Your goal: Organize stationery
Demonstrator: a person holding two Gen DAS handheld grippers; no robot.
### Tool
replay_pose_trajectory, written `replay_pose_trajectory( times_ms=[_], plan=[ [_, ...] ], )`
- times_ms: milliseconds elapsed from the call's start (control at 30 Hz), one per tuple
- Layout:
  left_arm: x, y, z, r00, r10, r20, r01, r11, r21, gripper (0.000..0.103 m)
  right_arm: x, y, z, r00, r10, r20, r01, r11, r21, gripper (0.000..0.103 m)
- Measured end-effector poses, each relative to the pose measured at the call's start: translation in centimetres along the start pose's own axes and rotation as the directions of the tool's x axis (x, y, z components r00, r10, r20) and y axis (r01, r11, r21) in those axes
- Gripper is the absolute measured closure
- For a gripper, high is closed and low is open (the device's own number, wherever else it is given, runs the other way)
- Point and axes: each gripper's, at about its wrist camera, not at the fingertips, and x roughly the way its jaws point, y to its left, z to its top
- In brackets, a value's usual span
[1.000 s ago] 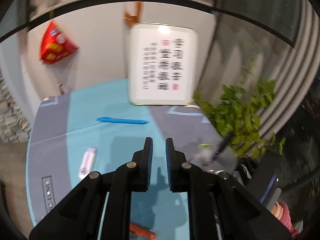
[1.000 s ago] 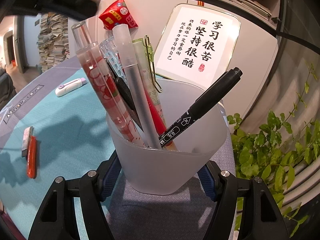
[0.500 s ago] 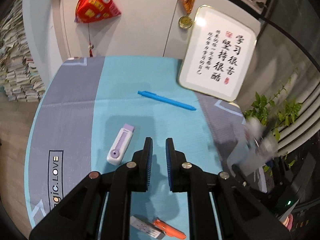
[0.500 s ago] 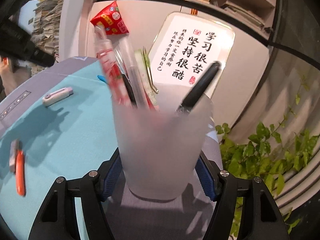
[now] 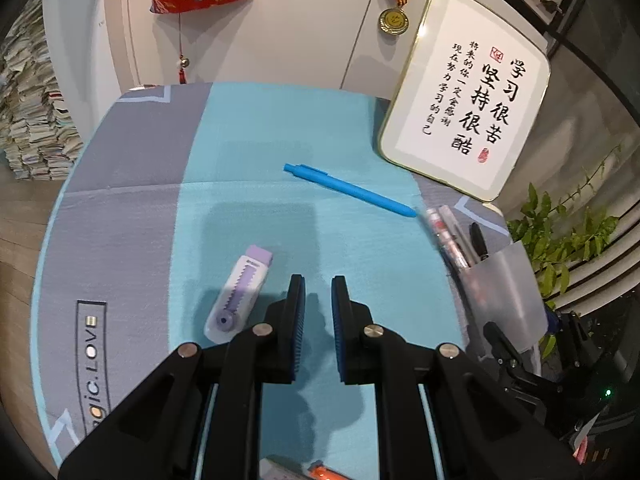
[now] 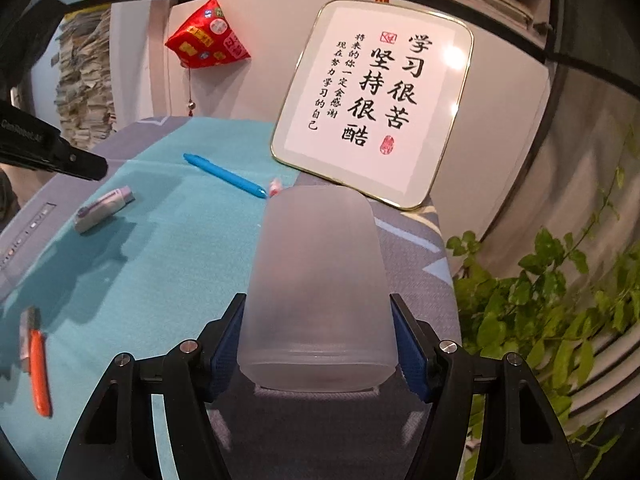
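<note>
Right wrist view — right tongs clamp tipped frosted cup, left tongs slightly parted, empty — correction tape just left.

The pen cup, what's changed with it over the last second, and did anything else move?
The right gripper, clamped on the frosted pen cup throughout, has tipped it forward, mouth away from the camera; the pens now slant toward the blue pen. The left gripper swung over the purple correction tape, holding nothing. Blue pen and orange pen stayed put.
</note>
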Motion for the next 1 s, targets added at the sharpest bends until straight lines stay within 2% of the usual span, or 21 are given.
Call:
replay_pose_trajectory(
  times_ms=[100, 167, 200, 267, 333, 400, 433, 467, 567, 667, 700, 733, 767, 833, 900, 1000],
  plan=[
    [-0.1, 0.0, -0.1, 1.000, -0.005, 0.008, 0.005, 1.000, 0.003, 0.092, 0.3, -0.4, 0.6, 0.997, 0.059, -0.052, -0.060, 0.998, -0.014, 0.030],
    [-0.2, 0.2, -0.3, 1.000, -0.009, 0.010, 0.009, 1.000, 0.003, 0.092, 0.4, -0.9, 1.3, 0.991, 0.087, -0.102, -0.090, 0.996, -0.023, 0.021],
    [-0.3, 0.3, -0.3, 1.000, -0.014, 0.011, 0.014, 1.000, 0.002, 0.092, 0.3, -1.2, 1.9, 0.989, 0.094, -0.118, -0.097, 0.995, -0.022, 0.020],
    [-0.5, 0.5, -0.2, 1.000, -0.023, 0.019, 0.023, 1.000, 0.002, 0.092, 0.4, -1.8, 3.6, 0.976, 0.134, -0.173, -0.137, 0.990, -0.009, 0.012],
    [-0.9, 0.8, -0.1, 0.999, -0.018, 0.038, 0.018, 1.000, -0.004, 0.092, 1.2, -2.5, 5.5, 0.958, 0.154, -0.241, -0.156, 0.988, 0.012, 0.012],
    [-1.2, 1.1, -0.1, 0.999, -0.023, 0.049, 0.024, 1.000, -0.011, 0.092, 3.1, -2.8, 7.1, 0.917, 0.176, -0.359, -0.174, 0.984, 0.036, 0.012],
    [-1.3, 1.3, -0.2, 0.998, -0.032, 0.050, 0.033, 0.999, -0.017, 0.092, 4.2, -2.9, 7.6, 0.890, 0.182, -0.417, -0.179, 0.983, 0.047, 0.012],
    [-1.5, 1.4, -0.2, 0.998, -0.040, 0.053, 0.041, 0.999, -0.022, 0.092, 5.8, -2.9, 8.2, 0.855, 0.172, -0.490, -0.167, 0.984, 0.054, 0.012],
    [-1.7, 1.9, -0.2, 0.997, -0.040, 0.065, 0.041, 0.999, -0.019, 0.092, 8.9, -2.6, 9.4, 0.803, 0.135, -0.580, -0.129, 0.990, 0.051, 0.012],
    [-1.5, 2.6, -0.2, 0.998, -0.032, 0.058, 0.034, 0.999, -0.025, 0.092, 11.3, -1.5, 9.9, 0.766, 0.092, -0.637, -0.104, 0.994, 0.018, 0.014],
    [-1.4, 2.9, -0.2, 0.998, -0.032, 0.054, 0.033, 0.999, -0.028, 0.092, 11.9, -1.2, 9.9, 0.754, 0.069, -0.654, -0.092, 0.996, 0.000, 0.018],
    [-1.3, 3.2, -0.1, 0.998, -0.030, 0.053, 0.032, 0.999, -0.032, 0.092, 12.5, -0.9, 9.8, 0.737, 0.076, -0.671, -0.097, 0.995, 0.005, 0.031],
    [-1.3, 3.5, -0.1, 0.998, -0.027, 0.054, 0.029, 0.999, -0.035, 0.092, 12.8, -0.7, 10.0, 0.723, 0.071, -0.687, -0.087, 0.996, 0.011, 0.032],
    [-1.5, 4.0, -0.1, 0.998, -0.024, 0.057, 0.026, 0.999, -0.041, 0.092, 12.6, -0.2, 10.5, 0.735, 0.048, -0.677, -0.074, 0.997, -0.009, 0.033],
    [-1.6, 4.3, -0.1, 0.998, -0.020, 0.061, 0.022, 0.999, -0.046, 0.092, 11.6, 0.1, 11.0, 0.765, 0.023, -0.644, -0.059, 0.998, -0.035, 0.033],
    [-1.7, 4.2, -0.1, 0.998, -0.015, 0.067, 0.018, 0.999, -0.048, 0.092, 9.4, 0.2, 11.9, 0.830, 0.039, -0.557, -0.060, 0.998, -0.021, 0.033]
  ],
)
